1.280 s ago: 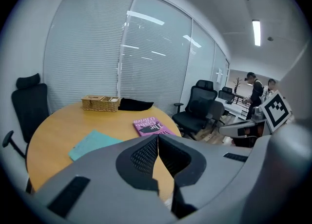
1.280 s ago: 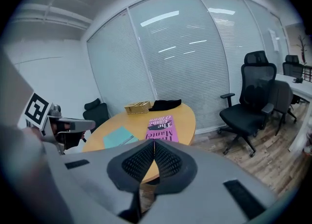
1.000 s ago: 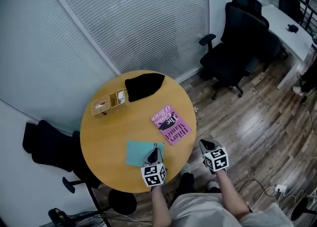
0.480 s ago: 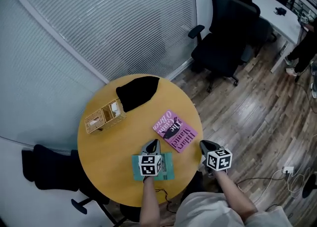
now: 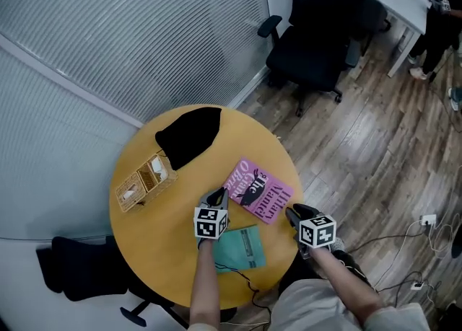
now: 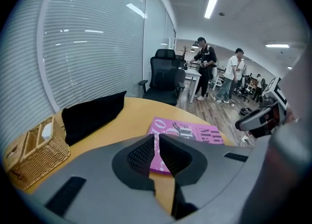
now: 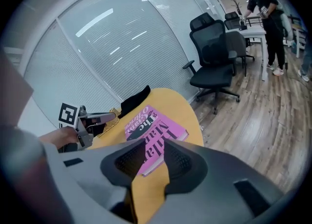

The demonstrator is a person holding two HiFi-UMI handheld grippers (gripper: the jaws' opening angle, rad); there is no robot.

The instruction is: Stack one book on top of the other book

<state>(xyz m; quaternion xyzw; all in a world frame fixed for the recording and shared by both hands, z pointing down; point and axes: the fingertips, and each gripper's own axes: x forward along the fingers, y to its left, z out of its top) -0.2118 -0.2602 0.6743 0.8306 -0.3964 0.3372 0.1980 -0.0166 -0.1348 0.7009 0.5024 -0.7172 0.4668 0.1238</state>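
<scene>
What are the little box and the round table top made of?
The box looks like woven wicker or rattan: tan, matte, its weave plain in the left gripper view. The table top looks like smooth wood or laminate, honey-coloured with a faint sheen; which, I cannot tell.

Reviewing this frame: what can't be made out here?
- Teal book: cover print too small in head view; outside both gripper views.
- Pink book: near edge behind the shut left gripper in left gripper view.
- Wicker basket: contents too small in head view.
</scene>
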